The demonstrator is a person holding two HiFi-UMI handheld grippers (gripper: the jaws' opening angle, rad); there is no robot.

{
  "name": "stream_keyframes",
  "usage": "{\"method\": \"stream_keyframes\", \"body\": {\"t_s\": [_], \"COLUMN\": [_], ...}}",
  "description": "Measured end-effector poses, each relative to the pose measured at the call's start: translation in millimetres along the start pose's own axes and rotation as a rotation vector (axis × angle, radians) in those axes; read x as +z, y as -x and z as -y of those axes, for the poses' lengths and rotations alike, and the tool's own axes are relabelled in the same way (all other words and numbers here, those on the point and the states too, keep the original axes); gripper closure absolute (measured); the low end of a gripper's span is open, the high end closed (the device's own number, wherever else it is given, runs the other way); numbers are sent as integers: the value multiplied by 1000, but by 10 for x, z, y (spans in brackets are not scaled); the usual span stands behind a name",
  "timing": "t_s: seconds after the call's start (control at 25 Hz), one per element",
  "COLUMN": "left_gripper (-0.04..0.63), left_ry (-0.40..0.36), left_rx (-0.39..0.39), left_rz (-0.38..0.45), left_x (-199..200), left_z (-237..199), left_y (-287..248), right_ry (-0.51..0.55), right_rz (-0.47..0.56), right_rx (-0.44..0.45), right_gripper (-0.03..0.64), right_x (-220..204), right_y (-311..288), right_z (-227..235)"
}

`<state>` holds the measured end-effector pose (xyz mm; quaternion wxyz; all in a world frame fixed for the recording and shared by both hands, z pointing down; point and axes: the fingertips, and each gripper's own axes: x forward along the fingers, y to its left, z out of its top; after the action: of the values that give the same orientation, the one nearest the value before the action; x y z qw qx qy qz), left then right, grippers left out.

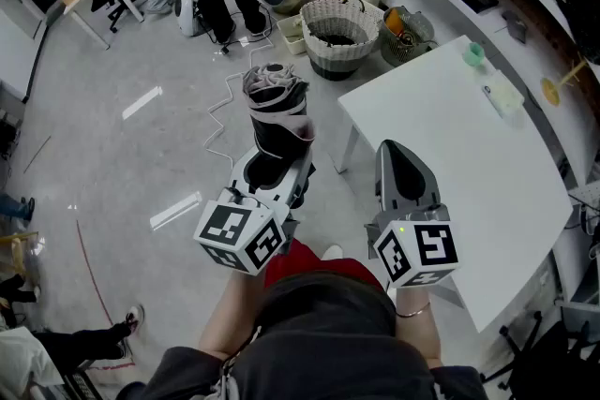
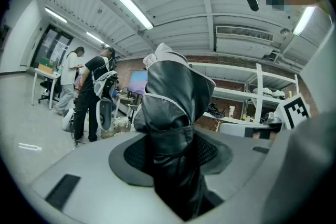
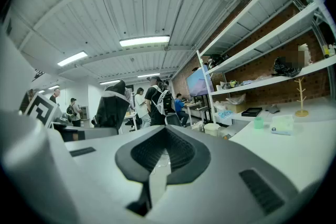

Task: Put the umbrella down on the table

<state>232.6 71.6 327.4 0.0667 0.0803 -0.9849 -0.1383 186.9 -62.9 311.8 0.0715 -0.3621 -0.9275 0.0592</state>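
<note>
Your left gripper [image 1: 274, 162] has its fingers [image 2: 79, 165] clamped on the folded umbrella [image 1: 275, 103], which points ahead to 12 o'clock over the floor [image 1: 141, 155]. The counter [image 1: 469, 155] lies at 2 o'clock, apart from it. Your right gripper [image 1: 394, 151] is empty, fingers together. The slick fabric may slide through your grip. A low swing could knock the umbrella on the counter's near corner, or leave it overhanging the edge. No writing is readable, only square markers on the cubes [image 1: 239, 239].
</note>
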Motion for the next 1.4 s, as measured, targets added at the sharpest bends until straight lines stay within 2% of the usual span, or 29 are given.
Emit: {"method": "stream_keyframes", "body": {"t_s": [0.44, 0.84, 1.12, 1.4], "left_gripper": [400, 400, 399, 400], "left_ry": [-8, -19, -12, 18], "left_rx": [22, 55, 34, -2], "left_rz": [-18, -6, -8, -27], "left_x": [-76, 43, 137, 262], "left_z": [-5, -225, -621, -1271], "left_y": [-29, -37, -281, -737], "right_ry": [-76, -109, -101, -106], "right_rz": [-65, -52, -55, -63], "right_rx": [3, 5, -29, -80], "right_gripper": [598, 598, 598, 598], "right_x": [-253, -212, -211, -168], "right_y": [29, -104, -487, -1200], "right_z": [142, 130, 100, 86]}}
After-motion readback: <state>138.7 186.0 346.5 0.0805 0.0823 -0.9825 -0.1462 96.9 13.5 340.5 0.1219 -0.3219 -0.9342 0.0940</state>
